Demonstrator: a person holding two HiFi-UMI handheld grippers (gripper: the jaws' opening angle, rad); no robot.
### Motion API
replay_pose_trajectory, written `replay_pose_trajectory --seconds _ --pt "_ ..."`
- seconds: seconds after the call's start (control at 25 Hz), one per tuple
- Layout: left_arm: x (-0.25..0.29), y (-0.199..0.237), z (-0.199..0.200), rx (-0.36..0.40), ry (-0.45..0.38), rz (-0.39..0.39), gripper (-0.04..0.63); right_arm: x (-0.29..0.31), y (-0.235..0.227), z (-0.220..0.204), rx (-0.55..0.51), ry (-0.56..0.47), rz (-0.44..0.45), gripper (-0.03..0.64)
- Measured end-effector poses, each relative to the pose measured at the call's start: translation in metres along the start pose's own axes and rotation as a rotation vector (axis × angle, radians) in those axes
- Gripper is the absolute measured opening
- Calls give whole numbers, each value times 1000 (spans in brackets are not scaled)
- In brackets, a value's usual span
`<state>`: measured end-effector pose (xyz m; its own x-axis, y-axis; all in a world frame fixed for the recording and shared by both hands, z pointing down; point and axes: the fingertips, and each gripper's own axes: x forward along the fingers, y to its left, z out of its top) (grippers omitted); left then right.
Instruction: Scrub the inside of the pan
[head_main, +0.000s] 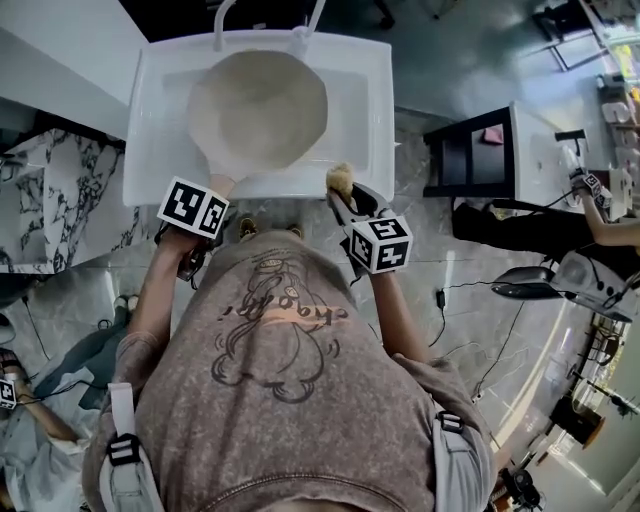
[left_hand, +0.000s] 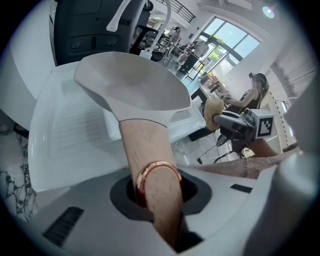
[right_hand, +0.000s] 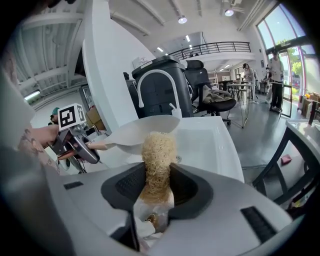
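**Trainee:** Left gripper (left_hand: 156, 197): what is its state?

**Instructor:** It is clamped on the pale wooden handle (left_hand: 150, 150) of the wide cream-white pan (left_hand: 132, 82), at the handle's copper-coloured ring (left_hand: 157, 172). The pan is held over the white rectangular sink (head_main: 375, 110), open side up, in front of the white arched faucet (right_hand: 155, 82).

**Trainee:** And the right gripper (right_hand: 156, 187)?

**Instructor:** Its jaws pinch the lower end of a tan fibrous scrubbing pad (right_hand: 158, 147). The pad stands up out of the jaws near the sink's front edge, beside the pan and apart from it. Scrubbing appears not yet under way.

**Trainee:** How will the pan handle?

**Instructor:** Treat it as rigid and moderately heavy. Its weight sits well forward of the grip, so it will tend to tip or twist about the rounded handle under scrubbing pressure. The inner surface looks smooth and is probably slippery when wet. Hold the handle firmly. A grip nearer the bowl would likely resist twisting better.

**Trainee:** And the pad?

**Instructor:** It is probably light, springy and compressible. Hold it low, as now, so the free end meets the pan's inner surface. Press moderately, since excess force will likely fold it over.
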<state>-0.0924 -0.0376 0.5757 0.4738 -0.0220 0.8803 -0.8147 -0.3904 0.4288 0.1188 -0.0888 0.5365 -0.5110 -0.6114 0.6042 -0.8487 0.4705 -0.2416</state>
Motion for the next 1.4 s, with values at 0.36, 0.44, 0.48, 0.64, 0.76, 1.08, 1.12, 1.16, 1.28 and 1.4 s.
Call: replay_pose_trajectory --seconds 0.36,0.44,0.48,0.64,0.76,1.08,1.12,1.16,1.28,1.4 --pt "-12 6 6 -43 -66 12 81 11 0 5 15 -27 -2 155" --pt "-14 7 7 -56 -78 12 81 14 0 3 20 -16 4 155" --pt "-15 8 8 -61 -83 12 82 16 0 2 21 -10 6 155" --pt "-16 11 10 -88 -103 1 83 20 2 -1 17 6 11 155" --pt "-19 9 13 -101 -109 2 83 19 0 -1 24 16 17 155" --pt "-20 10 13 -109 -112 1 83 26 4 -2 37 46 38 153" --pt "-20 9 13 -110 -112 -2 83 26 5 -2 38 45 41 153" --pt "-20 9 13 -111 -113 -6 83 27 6 -2 38 45 43 153" --pt "-20 8 11 -111 -112 -5 83 28 8 -2 38 45 48 153" --pt "-19 8 9 -110 -112 -7 83 29 9 -2 36 46 48 153"
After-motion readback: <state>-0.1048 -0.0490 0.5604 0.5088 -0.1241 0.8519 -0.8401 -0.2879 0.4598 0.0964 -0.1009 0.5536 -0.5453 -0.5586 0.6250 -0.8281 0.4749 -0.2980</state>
